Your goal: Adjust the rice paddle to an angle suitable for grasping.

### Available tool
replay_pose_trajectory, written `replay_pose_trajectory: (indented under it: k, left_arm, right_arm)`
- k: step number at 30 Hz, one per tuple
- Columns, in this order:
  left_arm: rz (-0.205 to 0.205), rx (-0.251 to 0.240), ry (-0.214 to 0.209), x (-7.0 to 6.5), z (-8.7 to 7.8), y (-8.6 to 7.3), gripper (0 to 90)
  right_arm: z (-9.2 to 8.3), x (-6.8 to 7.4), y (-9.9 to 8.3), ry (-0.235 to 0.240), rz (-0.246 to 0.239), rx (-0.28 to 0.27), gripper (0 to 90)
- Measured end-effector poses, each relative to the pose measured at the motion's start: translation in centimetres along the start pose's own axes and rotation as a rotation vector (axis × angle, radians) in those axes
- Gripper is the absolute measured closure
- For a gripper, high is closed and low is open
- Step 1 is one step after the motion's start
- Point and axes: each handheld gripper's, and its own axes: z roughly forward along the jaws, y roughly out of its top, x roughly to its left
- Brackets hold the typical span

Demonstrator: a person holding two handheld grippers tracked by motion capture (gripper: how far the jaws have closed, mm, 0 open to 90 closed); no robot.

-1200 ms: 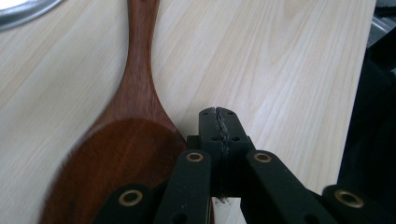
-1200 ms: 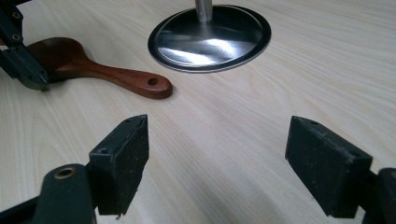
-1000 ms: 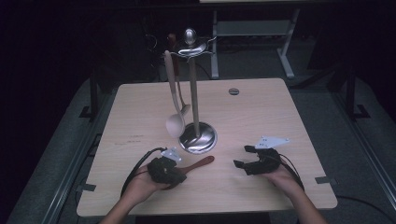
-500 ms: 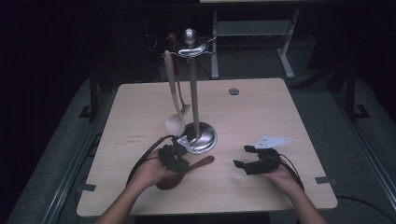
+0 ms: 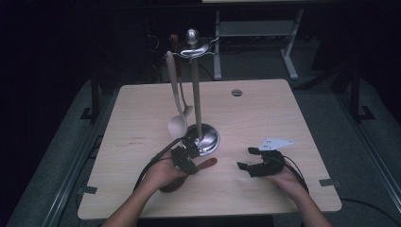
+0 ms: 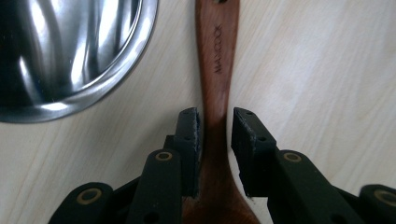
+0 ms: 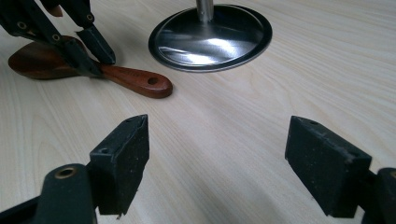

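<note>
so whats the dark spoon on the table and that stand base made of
The dark spoon looks like reddish-brown wood with a smooth, perhaps oiled finish: grain shows, and a brand name is stamped into the handle. The stand base looks like polished metal, probably stainless steel, with mirror-like reflections.

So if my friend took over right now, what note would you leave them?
Left gripper: jaws have just been opening and now straddle the dark wooden spoon's handle without pressing it. The spoon lies flat on the table beside the stand's steel base.
Right gripper: open, holding nothing, resting on the table.
Done: a pale spoon hangs on the stand.
Left: probably grip the dark spoon, lift it and hang it too.
</note>
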Motion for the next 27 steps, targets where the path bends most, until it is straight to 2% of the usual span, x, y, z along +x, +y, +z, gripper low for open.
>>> replay_pose_trajectory:
  k: [5,13,19,23,25,26,27]
  left_arm:
    - [-0.01,-0.001,-0.015,0.1,0.2,-0.1,74.0]
    - [-0.065,-0.018,-0.049,0.5,0.1,-0.4,77.7]
    - [-0.082,-0.029,-0.062,0.8,0.1,-0.6,78.3]
    - [-0.105,-0.056,-0.077,0.8,0.2,-0.8,78.4]
    - [-0.082,-0.05,-0.088,0.9,0.0,-1.0,78.4]
    - [-0.1,-0.068,-0.098,0.8,-0.2,-1.1,78.3]
    - [-0.101,-0.082,-0.098,0.8,-0.4,-1.1,78.4]
  right_arm:
    - [0.1,0.0,0.0,0.0,0.001,0.005,21.7]
    - [0.1,0.1,0.0,0.002,-0.002,0.007,21.7]
    - [0.1,0.1,0.0,0.003,-0.003,0.008,21.7]
    - [0.1,0.0,0.0,0.004,-0.001,0.007,22.0]
    - [0.1,-0.1,0.0,0.016,0.006,0.007,23.0]
    - [0.1,-0.2,0.0,0.022,0.018,0.009,23.0]
    - [0.1,-0.2,0.0,0.024,0.025,0.008,23.0]
